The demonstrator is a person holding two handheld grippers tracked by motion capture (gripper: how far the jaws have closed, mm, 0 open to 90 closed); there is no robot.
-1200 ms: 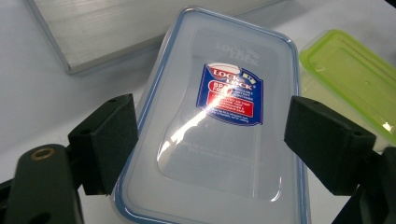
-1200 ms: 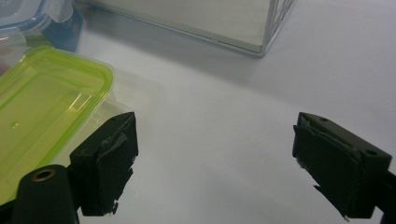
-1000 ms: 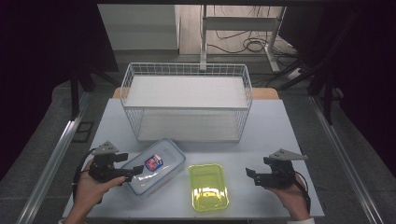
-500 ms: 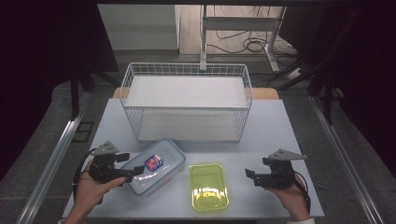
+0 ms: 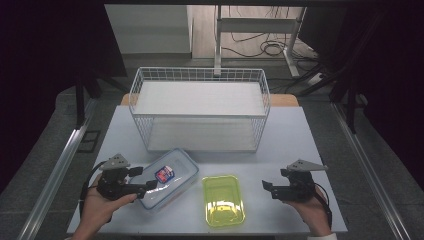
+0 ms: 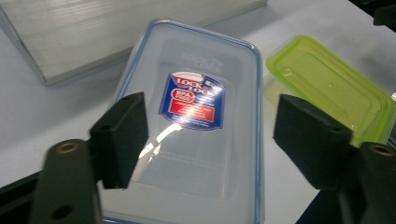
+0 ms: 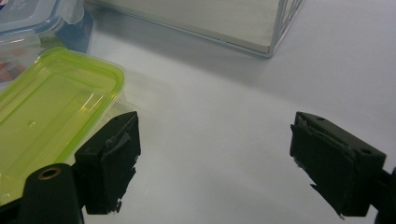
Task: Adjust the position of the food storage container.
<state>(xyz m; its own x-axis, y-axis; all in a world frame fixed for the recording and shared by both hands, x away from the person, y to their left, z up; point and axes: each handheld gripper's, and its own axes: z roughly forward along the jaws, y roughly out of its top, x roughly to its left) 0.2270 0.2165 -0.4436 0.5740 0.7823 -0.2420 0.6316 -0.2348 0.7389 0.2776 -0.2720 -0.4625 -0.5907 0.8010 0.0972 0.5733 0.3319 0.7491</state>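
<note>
Jaws of your left gripper (image 5: pixel 145 180) straddle the near end of the clear lidded box (image 5: pixel 167 179); they have just been closing in, yet in the left gripper view both pads (image 6: pixel 122 135) stand off the lid with gaps either side, so nothing is pinched. That box lies flat on the tabletop (image 5: pixel 300 135), angled, with a red and blue label (image 6: pixel 194 100) on its lid. Just beside it, toward your other hand, sits the green lidded container (image 5: pixel 223 200), close enough that its edge crowds the outer jaw's side. Your right gripper (image 5: pixel 270 187) hovers near the green container with jaws spread wide over bare tabletop, holding nothing. Behind both boxes stands the white wire basket (image 5: pixel 200 107), well apart from your hands, with a pale board as its floor.

Hard to make out: the box's near edge is cut off at the bottom of the left gripper view, behind the jaws. Whether the two containers touch, you cannot tell from above. The label's small print is blurred. In the right gripper view the clear box is cropped at the top corner
</note>
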